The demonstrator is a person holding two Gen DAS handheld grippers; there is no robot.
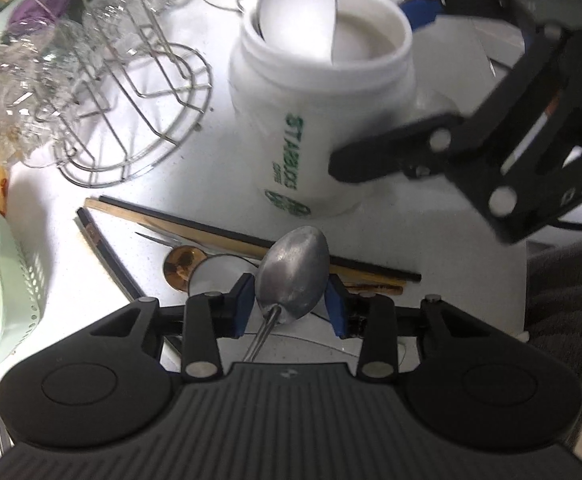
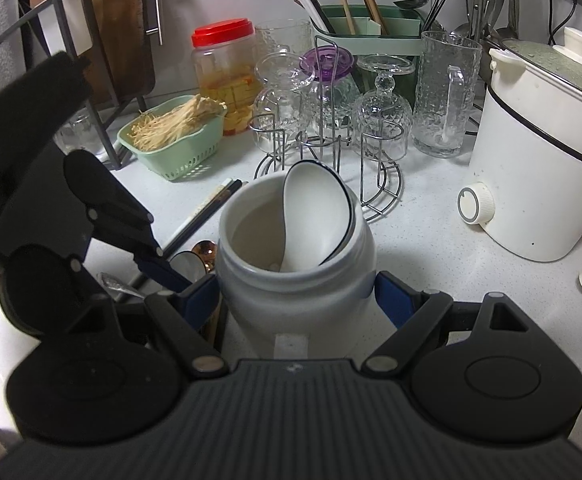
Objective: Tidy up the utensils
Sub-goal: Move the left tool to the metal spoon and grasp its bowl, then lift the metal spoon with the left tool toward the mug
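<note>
Working on a cluttered white counter (image 1: 51, 200), partway through gathering loose utensils into one container.

Steadying the white jar (image 1: 311, 132) near the counter's front edge, with the right gripper (image 2: 297, 296) clamping its blue pads against the jar's two sides, low on the body. Keeping the jar upright and its mouth open to the top. Already holding one piece inside: a white ceramic spoon (image 2: 319, 216) with a dark rim, leaning against the far wall of the jar.

Pointing the left gripper (image 1: 291, 304) steeply down just in front of the jar, its pads closing in on either edge of a metal spoon (image 1: 293, 268), apparently pinching the bowl, with the handle running back beneath the gripper body. Judging this as the pickup step for that spoon: gripping it, not yet carrying it.

Leaving several chopsticks (image 1: 227, 236), dark and wooden, lying flat on the counter between spoon and jar, and a small copper-coloured spoon (image 1: 179, 264) beside them, so still waiting their turn.

Calling next for lifting the metal spoon clear of the chopsticks, swinging it over the jar's mouth, tipping the handle downward and letting go beside the ceramic spoon, while keeping the right-hand clamp firm so the jar is not sliding or tipping.
</note>
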